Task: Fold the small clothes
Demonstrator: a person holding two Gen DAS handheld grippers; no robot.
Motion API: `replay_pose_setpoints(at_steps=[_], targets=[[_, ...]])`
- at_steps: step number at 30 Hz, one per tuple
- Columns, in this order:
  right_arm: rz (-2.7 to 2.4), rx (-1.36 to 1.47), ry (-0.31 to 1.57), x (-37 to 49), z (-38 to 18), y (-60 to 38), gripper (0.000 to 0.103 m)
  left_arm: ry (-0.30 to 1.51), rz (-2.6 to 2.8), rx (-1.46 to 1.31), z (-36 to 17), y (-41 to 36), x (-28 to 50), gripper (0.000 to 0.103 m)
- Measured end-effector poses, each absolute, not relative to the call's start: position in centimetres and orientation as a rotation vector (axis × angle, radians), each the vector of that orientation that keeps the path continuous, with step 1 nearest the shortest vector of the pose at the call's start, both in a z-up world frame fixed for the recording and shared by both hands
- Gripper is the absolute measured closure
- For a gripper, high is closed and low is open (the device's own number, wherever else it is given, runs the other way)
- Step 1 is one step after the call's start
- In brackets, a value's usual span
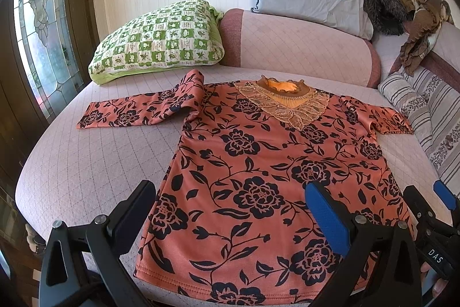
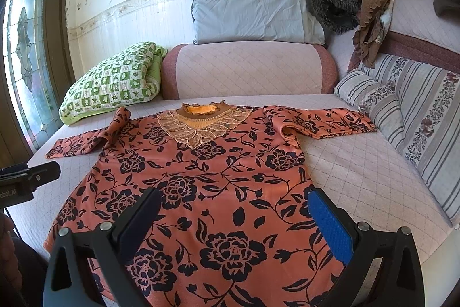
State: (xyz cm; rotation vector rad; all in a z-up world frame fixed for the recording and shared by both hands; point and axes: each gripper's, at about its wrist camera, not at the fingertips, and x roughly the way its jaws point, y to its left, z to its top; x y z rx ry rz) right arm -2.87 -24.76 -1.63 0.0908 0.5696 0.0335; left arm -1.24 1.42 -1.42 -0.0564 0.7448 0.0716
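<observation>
— What are your fingers doing?
— Both my left gripper (image 1: 230,220) and right gripper (image 2: 233,223) are spread wide, empty, above the hem.
— And the top?
— One flowery top (image 2: 201,186) lies flat on the bed (image 2: 359,171). It looks soft and floppy. I'd pinch one of its two sleeves.

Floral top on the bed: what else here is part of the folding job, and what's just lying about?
Job:
- floral top, spread flat
- left gripper, open
- right gripper, open

Lying about:
- green checked pillow
- grey pillow
- striped cushions
- brown clothes heap
</observation>
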Motion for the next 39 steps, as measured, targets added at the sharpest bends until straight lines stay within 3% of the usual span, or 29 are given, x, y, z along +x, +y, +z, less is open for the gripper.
replay_pose_setpoints(at_steps=[22, 26, 32, 39], targets=[[0.055, 0.121, 0.583, -2.6, -1.4, -25.2, 0.0, 0.753, 0.06, -0.078, -2.2, 1.9, -0.9, 0.0], [0.161, 0.332, 0.684, -0.2, -2.1, -28.8, 0.0, 0.809, 0.05, -0.123, -4.3, 3.3, 0.5, 0.0], [0.086, 0.664, 0.756, 7.4, -3.7, -41.5, 0.0, 0.884, 0.073, -0.135, -7.9, 4.9, 3.3, 0.0], [-0.072, 1.152, 0.813, 18.4, -10.9, -56.9, 0.002, 0.912, 0.06, -0.095, -10.4, 5.1, 6.1, 0.0]])
